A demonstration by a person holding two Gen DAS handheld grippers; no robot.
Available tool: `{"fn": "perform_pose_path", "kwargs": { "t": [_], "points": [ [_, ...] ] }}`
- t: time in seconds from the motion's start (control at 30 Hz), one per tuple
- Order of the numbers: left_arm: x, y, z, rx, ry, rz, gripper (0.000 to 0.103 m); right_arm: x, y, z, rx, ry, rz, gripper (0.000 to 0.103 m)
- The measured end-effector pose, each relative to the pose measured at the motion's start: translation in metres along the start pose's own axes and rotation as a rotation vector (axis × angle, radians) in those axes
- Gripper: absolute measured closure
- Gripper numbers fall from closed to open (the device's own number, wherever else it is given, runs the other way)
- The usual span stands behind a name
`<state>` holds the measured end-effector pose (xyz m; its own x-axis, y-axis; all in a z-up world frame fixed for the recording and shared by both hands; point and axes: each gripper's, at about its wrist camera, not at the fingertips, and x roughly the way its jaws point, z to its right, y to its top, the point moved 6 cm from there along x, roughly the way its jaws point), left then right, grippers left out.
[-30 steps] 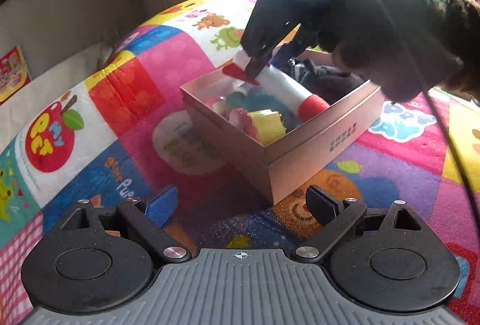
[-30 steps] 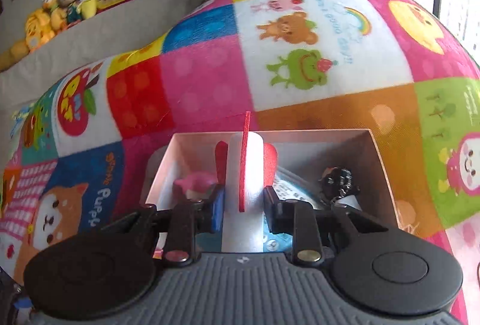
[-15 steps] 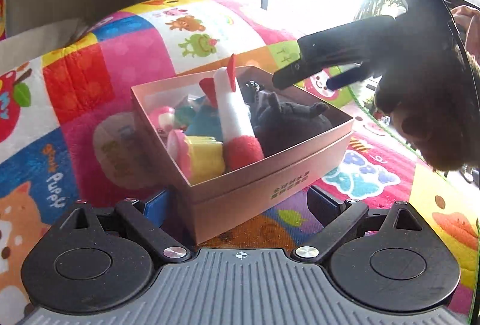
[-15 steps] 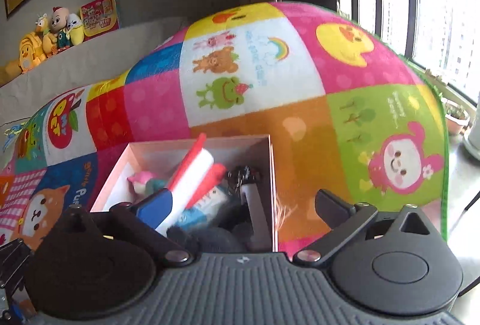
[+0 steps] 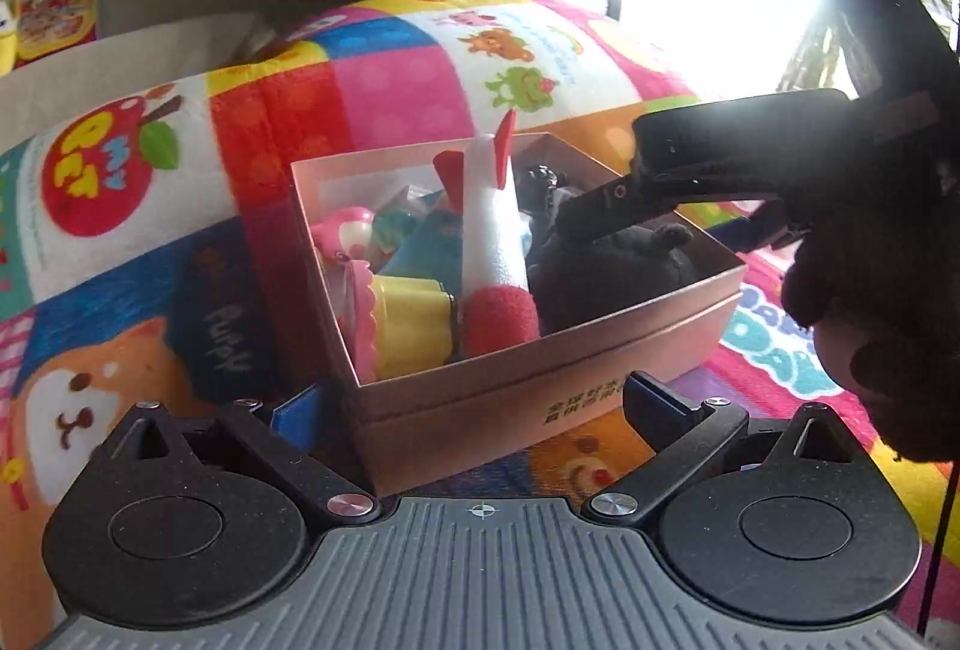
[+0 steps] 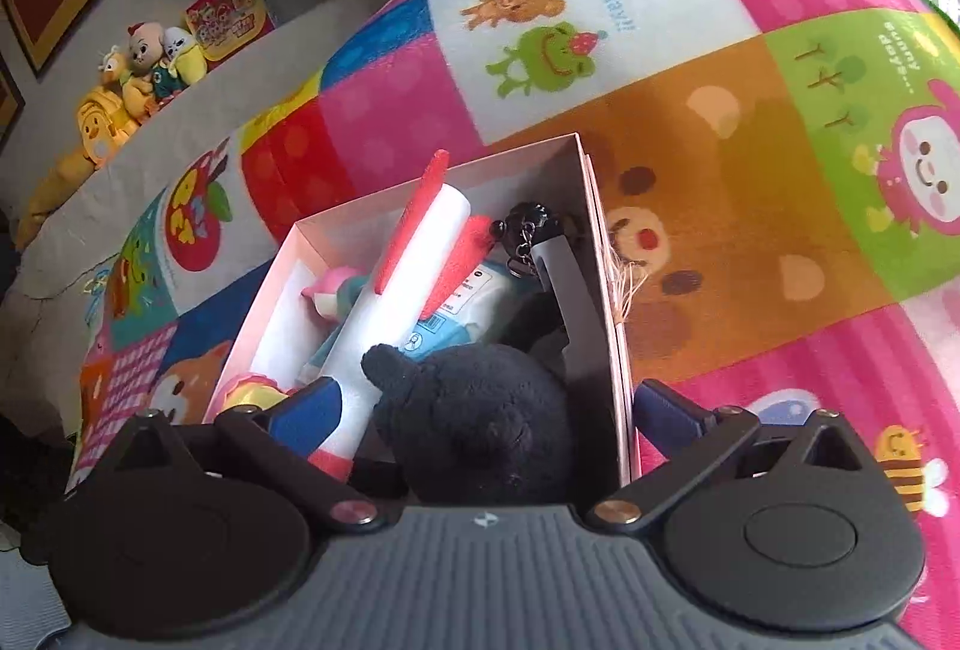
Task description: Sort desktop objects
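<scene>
Fingers [image 6: 306,410] apart above boxed rocket [image 6: 402,290].

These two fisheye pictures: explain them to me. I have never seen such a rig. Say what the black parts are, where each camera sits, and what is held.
A person holds two hand-operated grippers, each with its own camera looking along its fingers. The left gripper is open, straddling the near corner of a pink box on a colourful blanket. The right gripper is also open, over the box. Nothing is held. Inside lie a white foam rocket, a black plush toy and a yellow toy.
</scene>
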<state>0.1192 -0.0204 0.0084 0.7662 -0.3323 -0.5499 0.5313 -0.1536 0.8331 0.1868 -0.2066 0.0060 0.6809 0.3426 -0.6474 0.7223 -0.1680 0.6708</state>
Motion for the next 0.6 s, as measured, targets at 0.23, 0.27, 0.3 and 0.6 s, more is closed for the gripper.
{"fn": "perform_pose_path", "kwargs": {
  "t": [0.23, 0.27, 0.3, 0.6],
  "points": [
    [-0.019, -0.012, -0.022, -0.045, 0.031, -0.026, 0.0, 0.022, -0.003, -0.045, -0.04, 0.056, -0.009, 0.0],
    [-0.023, -0.017, -0.02, -0.047, 0.032, -0.035, 0.0, 0.02, -0.006, -0.045, -0.045, 0.053, -0.003, 0.0],
    [-0.026, -0.021, -0.019, -0.051, 0.046, -0.051, 0.0, 0.015, -0.01, -0.045, -0.053, 0.047, 0.004, 0.0],
    [-0.059, -0.052, -0.016, -0.168, 0.193, -0.041, 0.0, -0.058, -0.081, -0.025, -0.174, -0.148, 0.064, 0.0]
  ]
}}
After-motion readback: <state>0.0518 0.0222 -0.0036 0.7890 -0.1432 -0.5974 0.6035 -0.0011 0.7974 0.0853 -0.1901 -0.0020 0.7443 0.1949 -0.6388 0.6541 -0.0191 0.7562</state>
